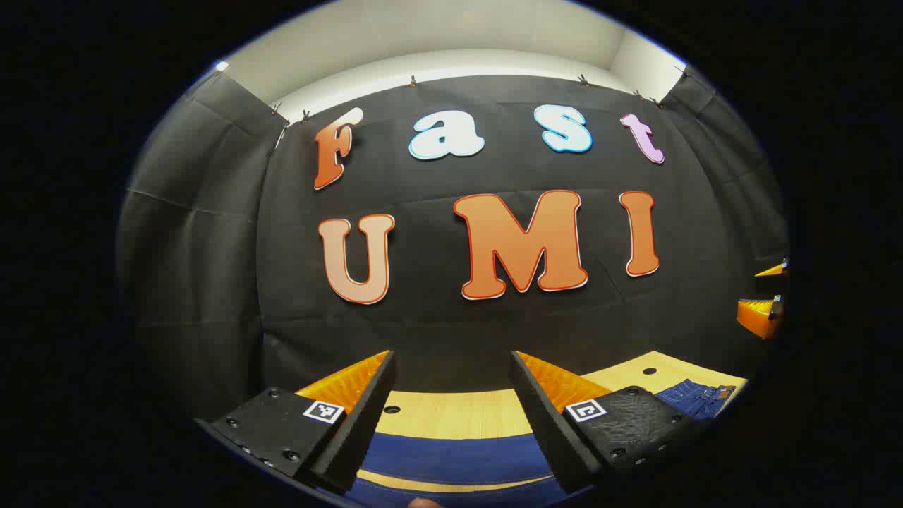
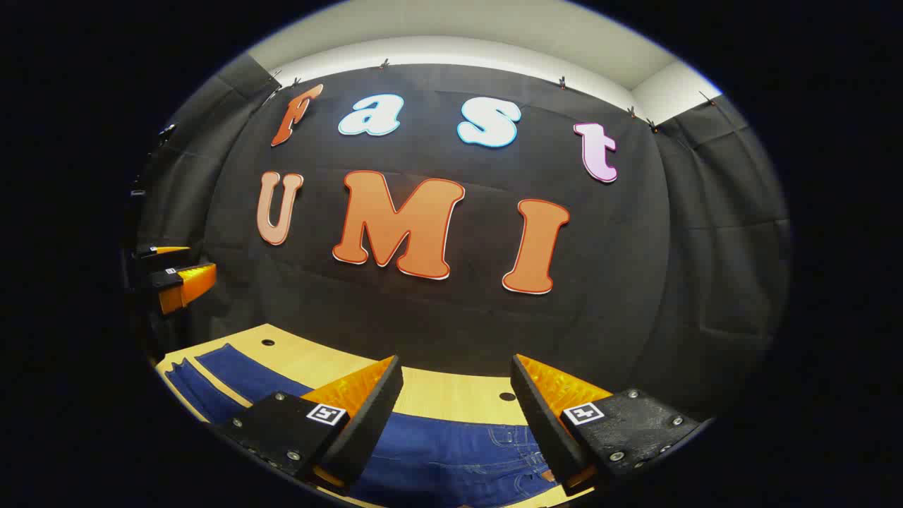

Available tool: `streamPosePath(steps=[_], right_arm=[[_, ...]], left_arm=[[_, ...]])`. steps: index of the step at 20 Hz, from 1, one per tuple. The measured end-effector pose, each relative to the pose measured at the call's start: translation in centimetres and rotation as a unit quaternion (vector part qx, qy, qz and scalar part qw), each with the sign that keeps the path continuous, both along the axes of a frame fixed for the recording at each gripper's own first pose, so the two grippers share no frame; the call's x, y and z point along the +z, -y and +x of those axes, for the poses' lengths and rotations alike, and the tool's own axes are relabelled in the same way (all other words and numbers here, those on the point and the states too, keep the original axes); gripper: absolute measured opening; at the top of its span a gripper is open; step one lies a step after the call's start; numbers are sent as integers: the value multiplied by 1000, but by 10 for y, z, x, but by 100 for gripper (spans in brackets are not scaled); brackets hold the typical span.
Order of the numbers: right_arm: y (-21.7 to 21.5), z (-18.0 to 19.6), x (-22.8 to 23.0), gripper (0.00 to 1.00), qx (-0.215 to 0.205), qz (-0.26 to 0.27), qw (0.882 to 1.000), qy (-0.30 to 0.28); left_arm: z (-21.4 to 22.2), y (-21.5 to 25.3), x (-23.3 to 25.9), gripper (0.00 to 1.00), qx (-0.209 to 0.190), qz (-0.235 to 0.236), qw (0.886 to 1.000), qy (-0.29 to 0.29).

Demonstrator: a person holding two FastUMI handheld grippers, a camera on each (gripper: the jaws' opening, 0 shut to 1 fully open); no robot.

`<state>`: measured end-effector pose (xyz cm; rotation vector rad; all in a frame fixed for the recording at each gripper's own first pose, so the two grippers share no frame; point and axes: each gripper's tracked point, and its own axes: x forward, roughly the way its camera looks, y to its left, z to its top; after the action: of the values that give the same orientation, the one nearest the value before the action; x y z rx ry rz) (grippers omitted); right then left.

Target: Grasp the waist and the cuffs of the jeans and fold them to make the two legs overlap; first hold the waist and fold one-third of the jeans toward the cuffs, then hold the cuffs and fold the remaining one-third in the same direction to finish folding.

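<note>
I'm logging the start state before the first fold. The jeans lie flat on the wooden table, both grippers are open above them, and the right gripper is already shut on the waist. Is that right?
Not quite. In the right gripper view the right gripper is open, its fingers apart above the waist of the jeans, gripping nothing. The rest holds: the jeans lie flat on the table, and the left gripper is open too.

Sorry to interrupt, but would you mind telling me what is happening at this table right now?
A person is holding two grippers above a pair of jeans laid flat on a wooden table. The left gripper hangs open over the leg end, and the right gripper hangs open over the waist end. Neither is touching the denim, and the two legs lie apart, so no fold has been made yet.
</note>
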<state>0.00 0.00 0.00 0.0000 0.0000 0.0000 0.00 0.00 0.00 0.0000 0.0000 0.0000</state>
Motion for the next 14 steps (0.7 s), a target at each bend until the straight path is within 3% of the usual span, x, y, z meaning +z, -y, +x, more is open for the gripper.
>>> streamPosePath(steps=[6, 14], right_arm=[[-1, 3, 9, 94, -7, 12, 1000, 11], [-17, 12, 5, 96, 24, -3, 1000, 12]], left_arm=[[-1, 5, -3, 100, -8, 1, 1000, 7], [-1, 15, -11, 98, -11, 1, 1000, -4]])
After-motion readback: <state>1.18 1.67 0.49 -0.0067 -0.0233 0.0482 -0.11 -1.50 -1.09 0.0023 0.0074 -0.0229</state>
